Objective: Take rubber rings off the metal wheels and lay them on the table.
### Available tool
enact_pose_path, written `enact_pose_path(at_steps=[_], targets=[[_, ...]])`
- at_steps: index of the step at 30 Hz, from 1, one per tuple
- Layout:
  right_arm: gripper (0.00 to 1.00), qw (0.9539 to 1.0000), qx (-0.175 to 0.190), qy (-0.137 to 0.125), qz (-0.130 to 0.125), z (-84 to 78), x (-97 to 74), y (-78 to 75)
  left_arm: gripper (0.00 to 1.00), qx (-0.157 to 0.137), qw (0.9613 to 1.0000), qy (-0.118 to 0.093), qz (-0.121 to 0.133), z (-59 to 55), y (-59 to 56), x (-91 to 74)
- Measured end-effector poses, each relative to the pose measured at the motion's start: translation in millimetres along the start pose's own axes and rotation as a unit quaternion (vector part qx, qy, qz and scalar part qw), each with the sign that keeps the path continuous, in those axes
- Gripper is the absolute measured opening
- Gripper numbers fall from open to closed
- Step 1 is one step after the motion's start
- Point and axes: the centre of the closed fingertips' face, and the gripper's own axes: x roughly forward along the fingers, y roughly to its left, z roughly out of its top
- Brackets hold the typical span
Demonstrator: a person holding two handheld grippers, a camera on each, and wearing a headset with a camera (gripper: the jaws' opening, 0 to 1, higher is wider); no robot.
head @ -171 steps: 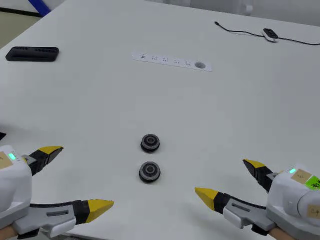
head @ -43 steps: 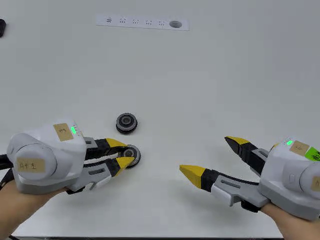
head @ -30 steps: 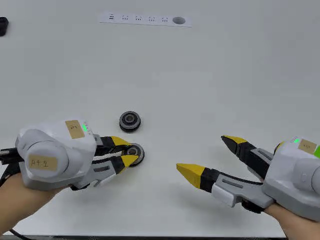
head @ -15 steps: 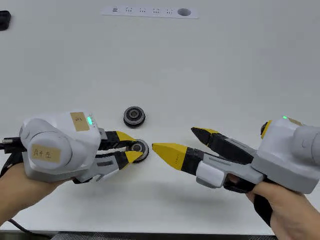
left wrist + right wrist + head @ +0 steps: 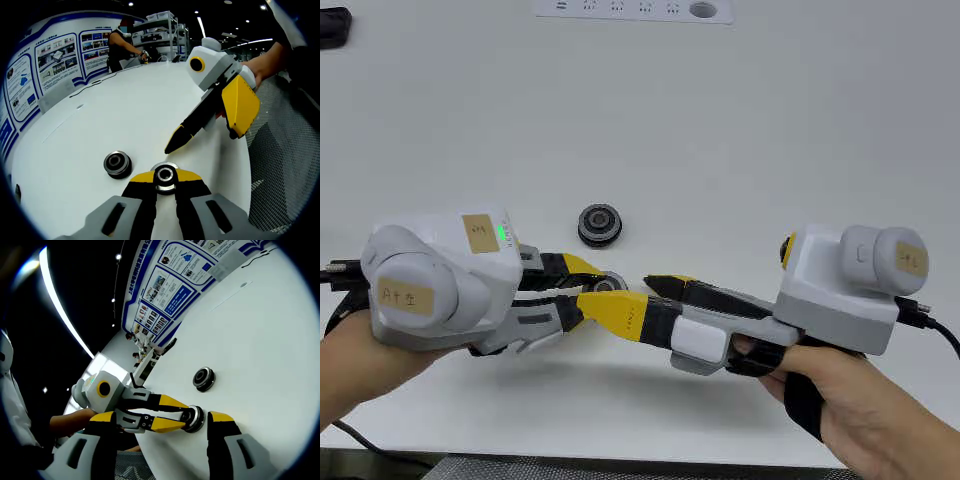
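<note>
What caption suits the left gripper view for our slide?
Left gripper grips one wheel; open right gripper points at it.

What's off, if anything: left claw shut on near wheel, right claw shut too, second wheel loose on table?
No: right claw is open, jaws spread with the near wheel between them, per the right gripper view. Left claw shut on it; second wheel loose on table.

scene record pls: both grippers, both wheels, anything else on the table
left gripper: shut on near wheel
right gripper: open, jaws either side of near wheel, pointing at left gripper
far wheel: flat on table, beyond the grippers, untouched
rings: too small to tell if still on
other: power strip at far edge of head view
</note>
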Motion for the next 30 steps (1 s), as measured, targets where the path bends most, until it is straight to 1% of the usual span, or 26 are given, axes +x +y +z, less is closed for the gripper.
enact_pose_path(at_steps=[5,7,13,25,28,30], targets=[[0.74,1.0000,0.007,0.006,-0.001,-2.6,4.1,-2.5,0.13,0.000,1.0000,-0.002,-0.003,-0.9,0.5,0.2],[0.74,0.9998,0.016,0.010,0.002,-4.5,5.7,-1.4,0.13,0.000,1.0000,-0.003,-0.003,-0.8,0.5,0.3],[0.73,0.9997,0.017,0.017,0.007,-8.8,8.7,1.9,0.13,-0.003,1.0000,-0.004,-0.003,-1.6,0.6,0.4],[0.72,0.9994,0.026,0.023,0.002,-11.0,7.4,2.7,0.13,-0.003,1.0000,-0.004,-0.004,-2.7,0.8,0.5],[0.73,0.9990,0.027,0.034,0.003,-12.7,6.6,4.2,0.13,-0.004,1.0000,-0.004,-0.003,-3.1,0.9,0.5],[0.71,0.9988,0.035,0.035,0.001,-13.5,5.8,3.6,0.13,-0.003,1.0000,-0.004,-0.003,-3.1,0.9,0.5]])
